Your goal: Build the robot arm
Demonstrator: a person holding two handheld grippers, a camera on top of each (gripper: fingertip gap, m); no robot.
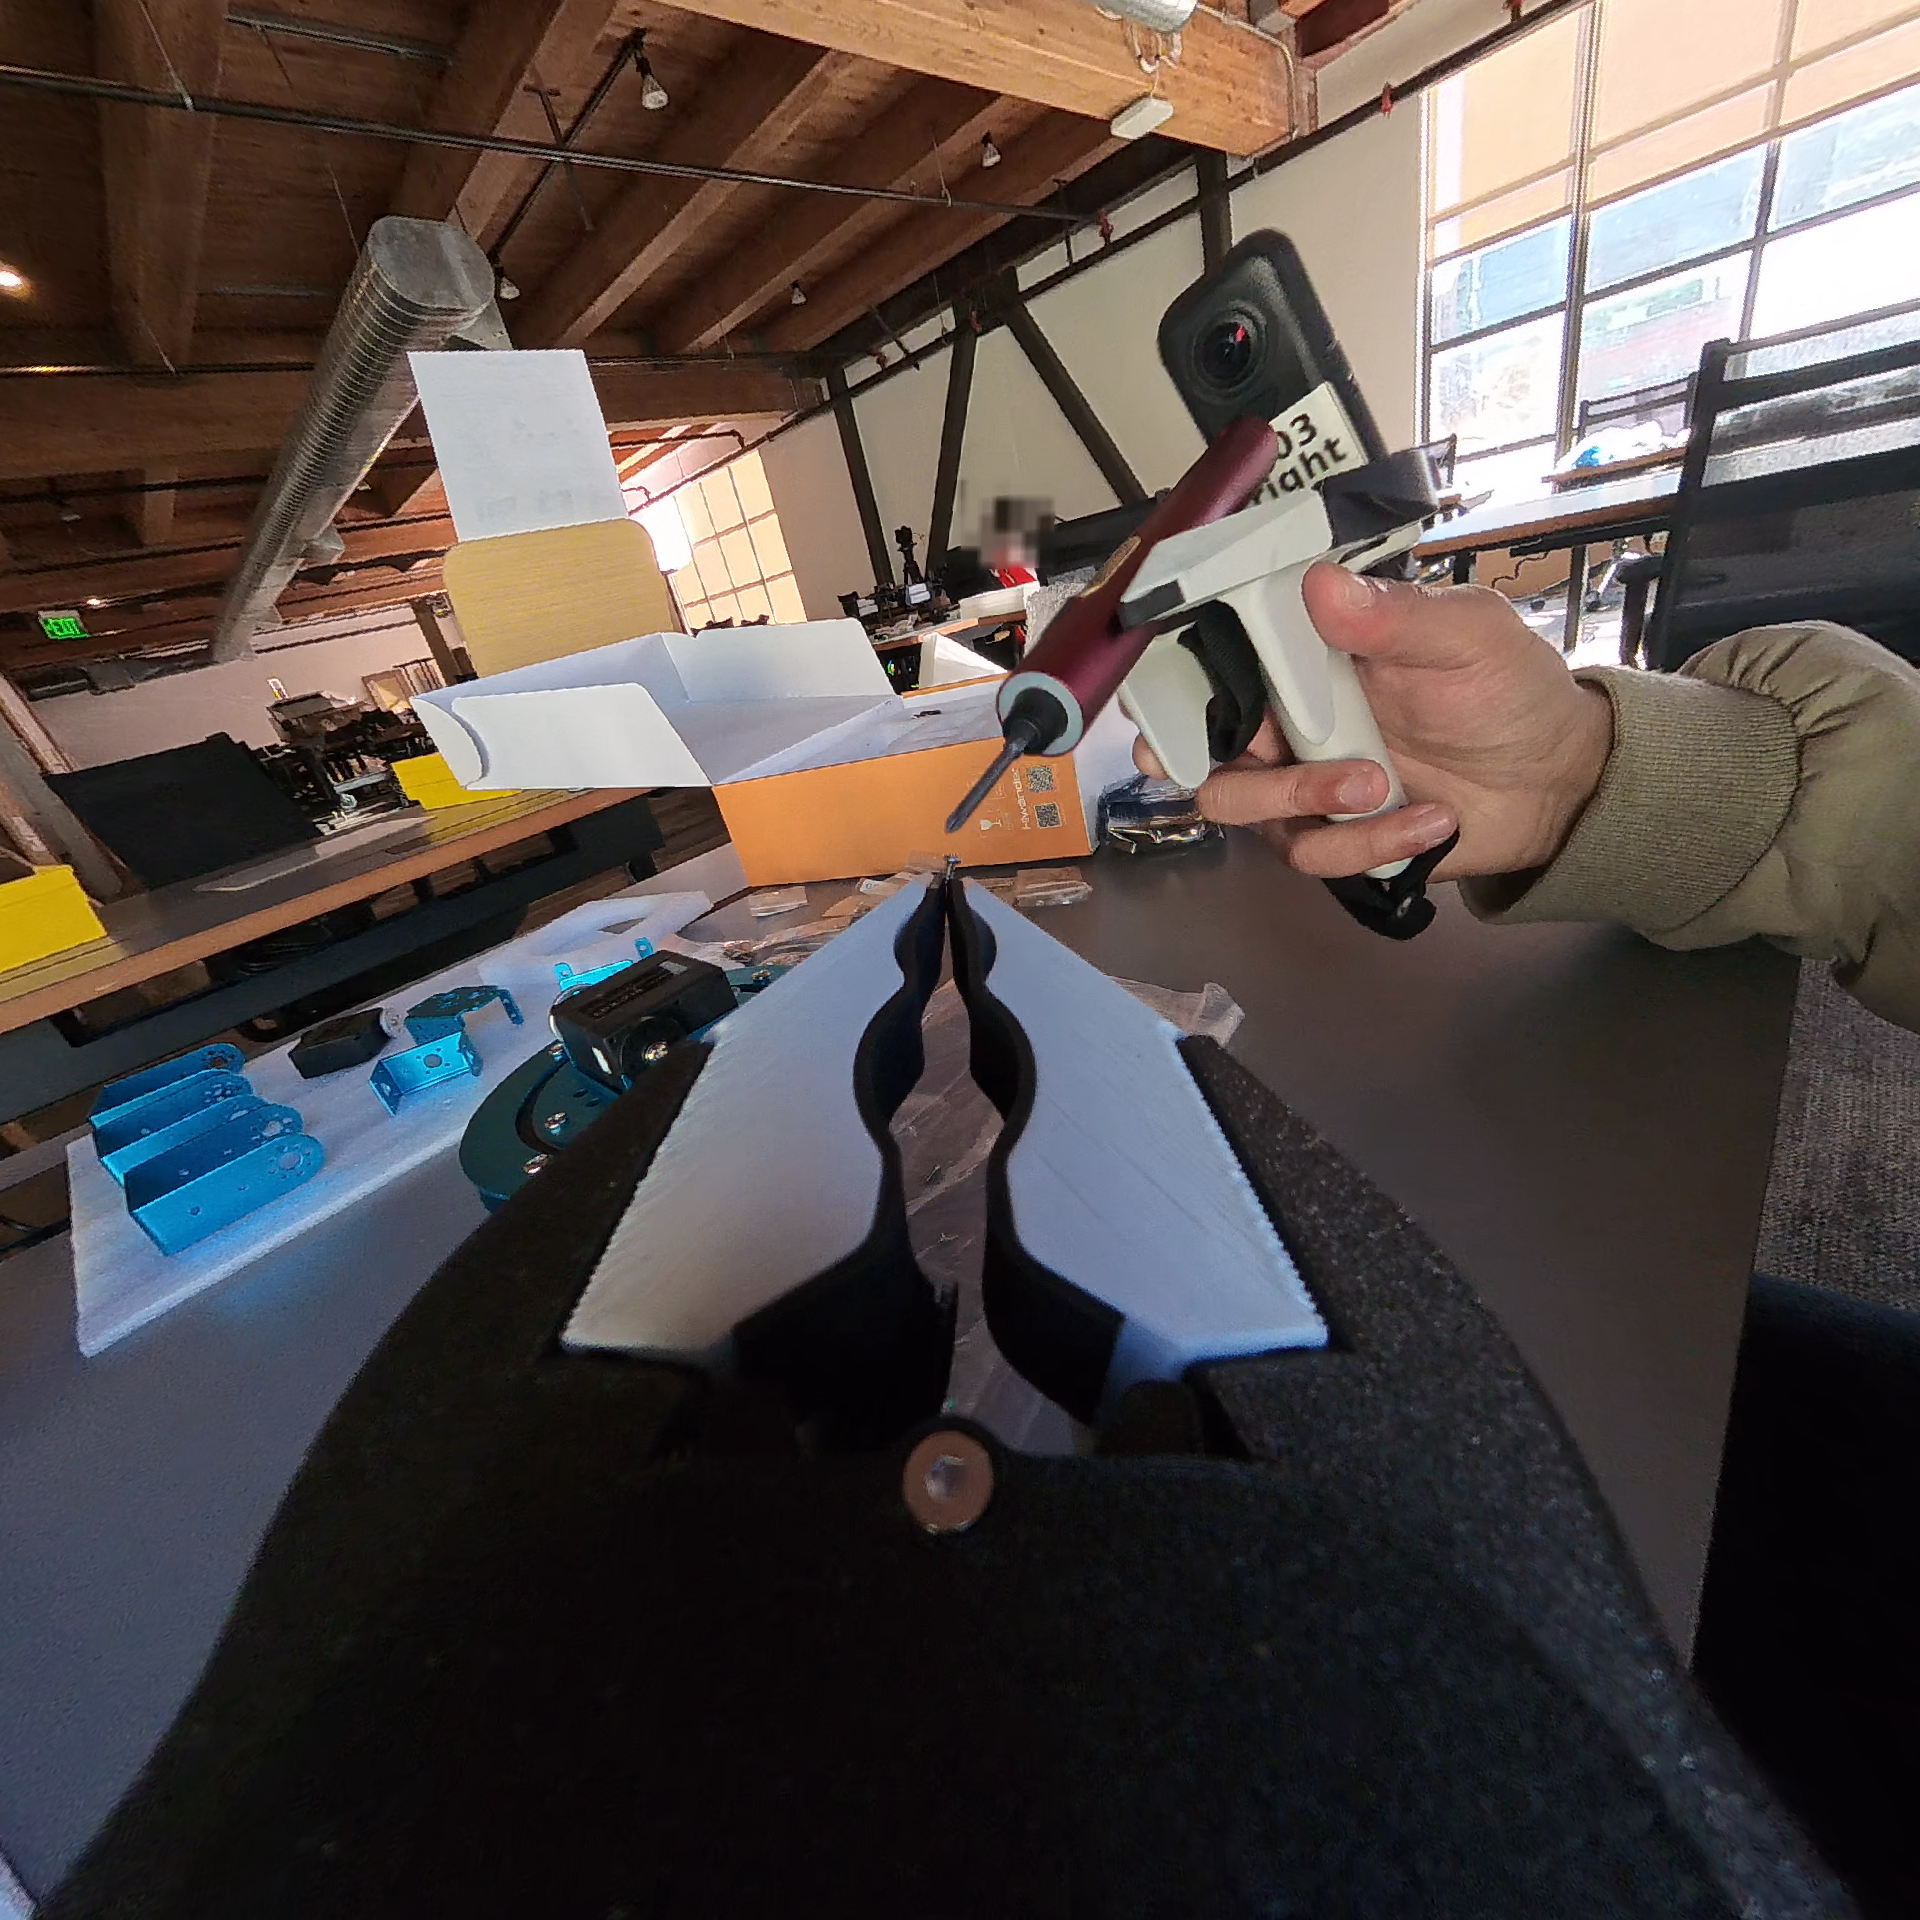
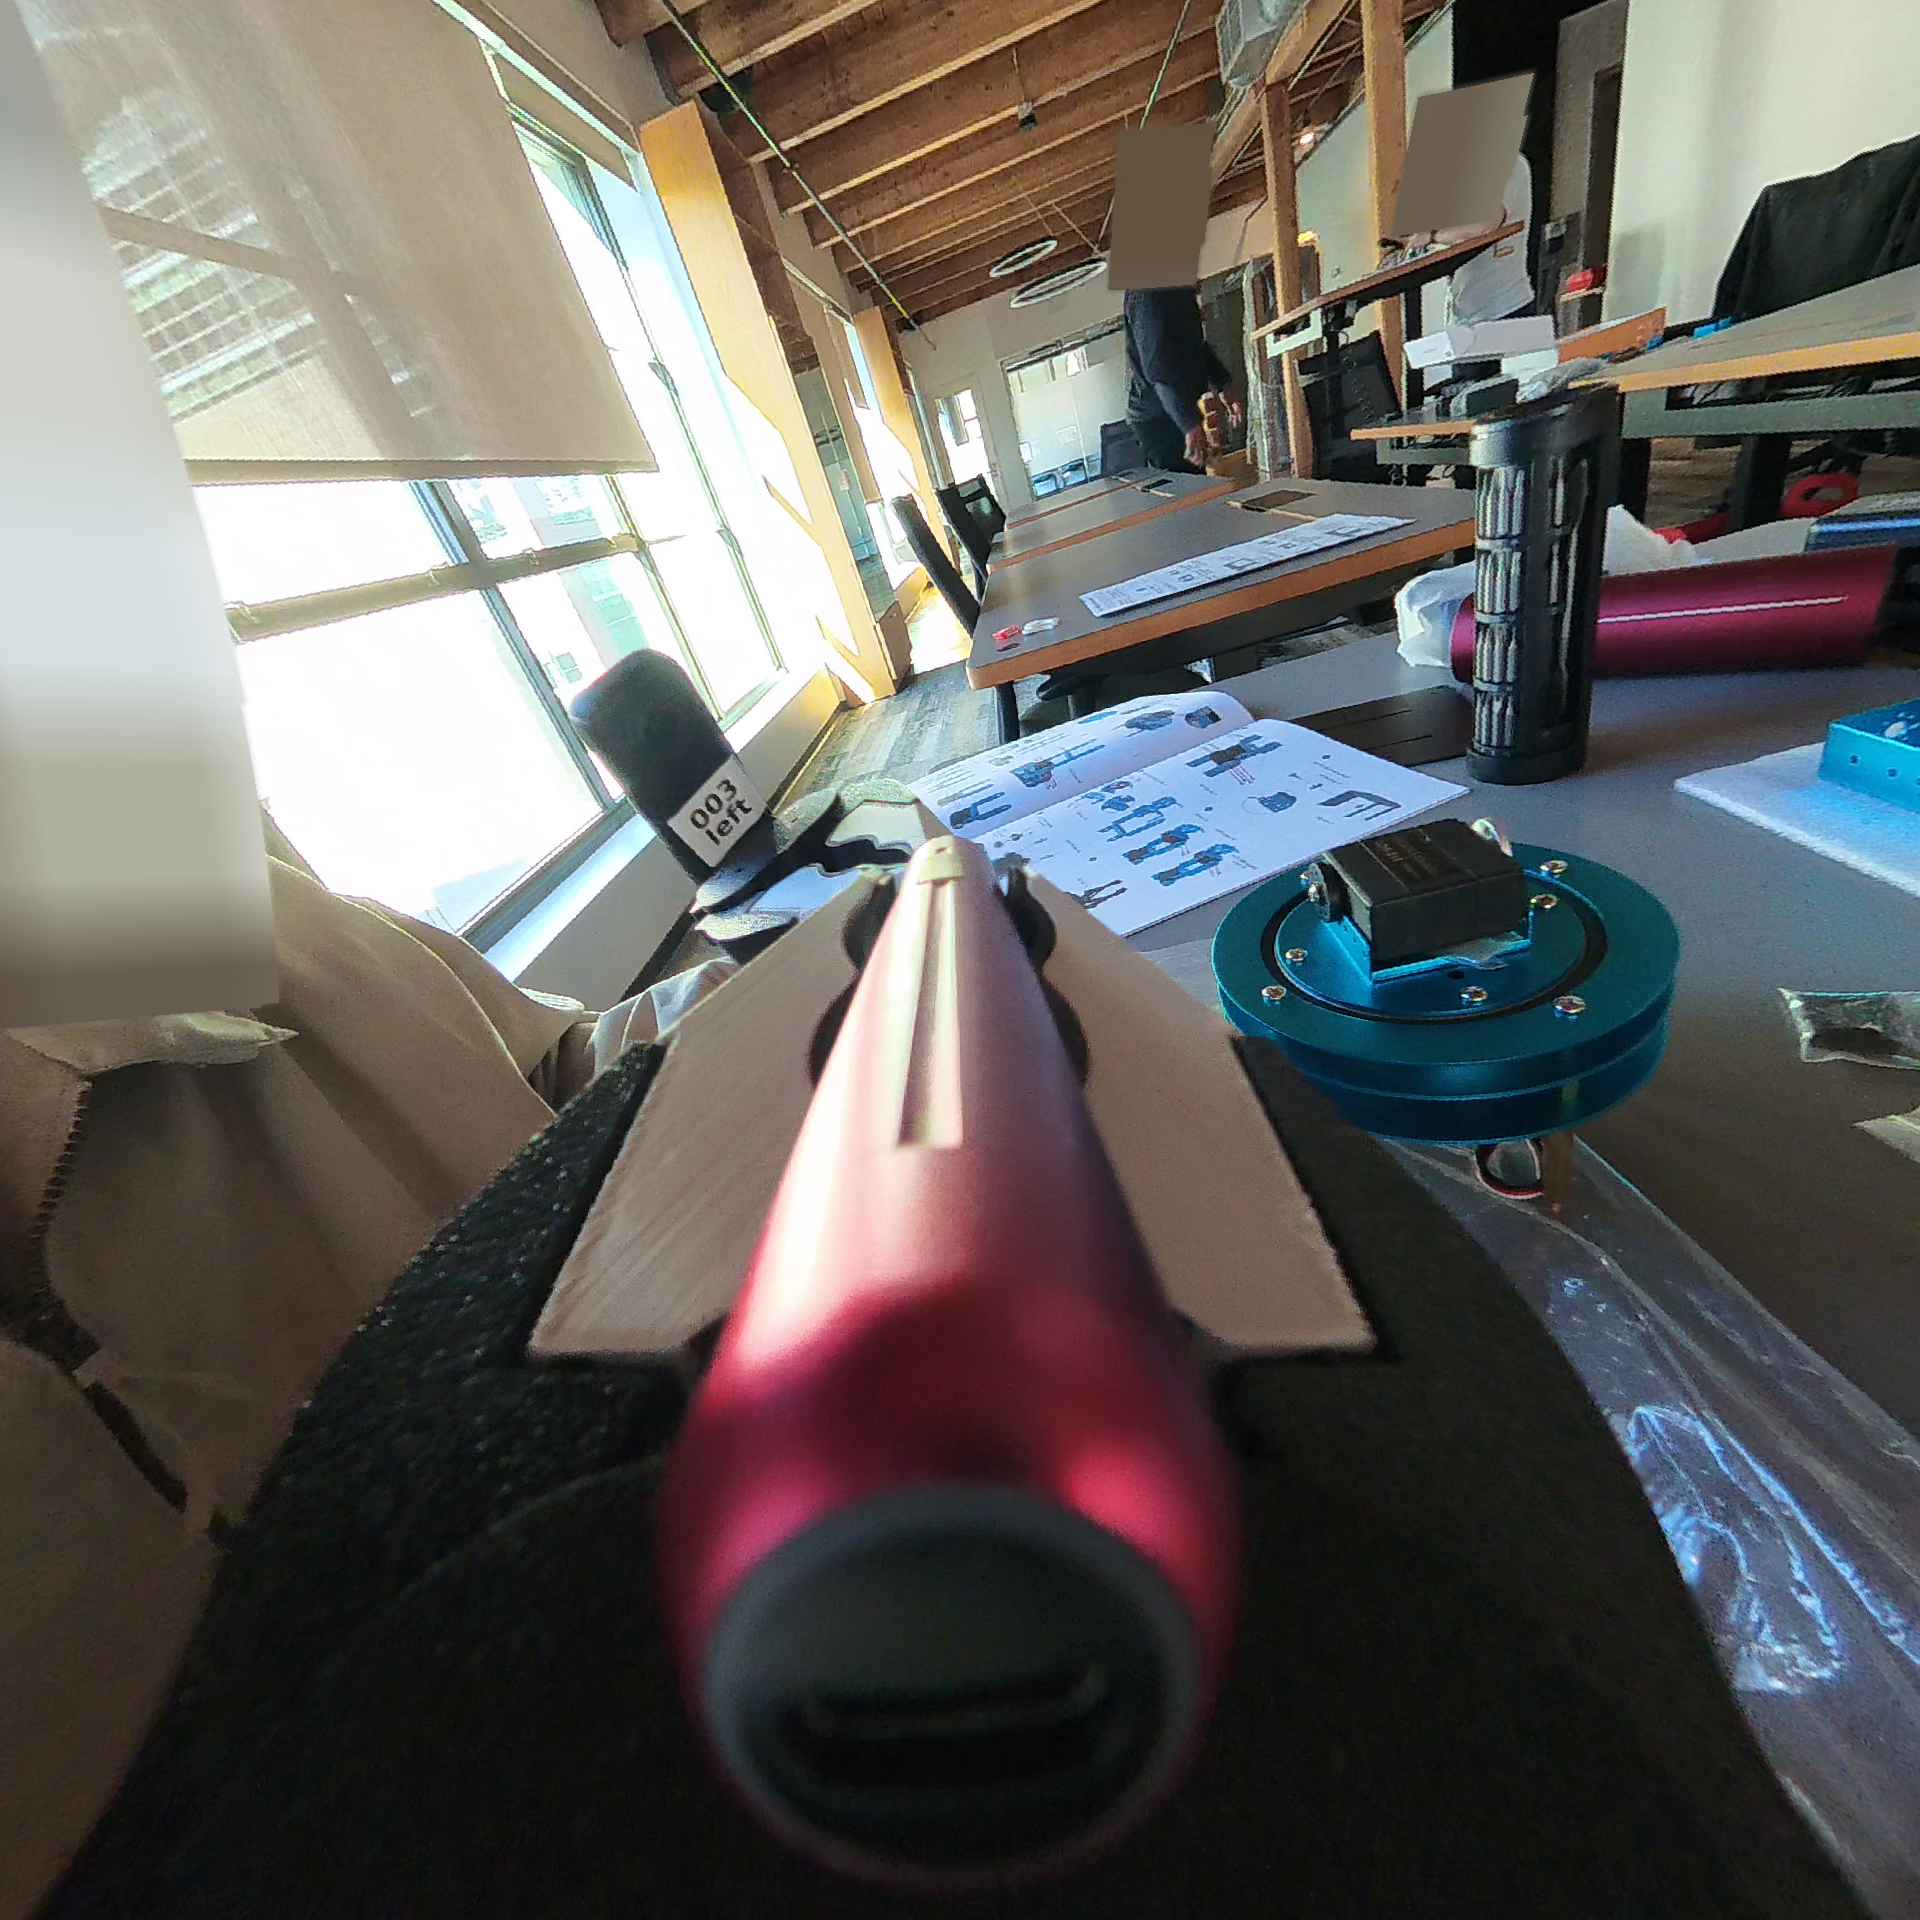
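Left wrist view: left claw (image 1: 948,883) pinches a tiny screw (image 1: 950,861) at its tips. Right claw (image 1: 1127,613) clamps a red screwdriver (image 1: 1132,592), bit just above the screw.

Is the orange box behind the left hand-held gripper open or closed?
Open. The orange box has its white lid raised and folded back, and the white inside shows. What it holds cannot be seen.
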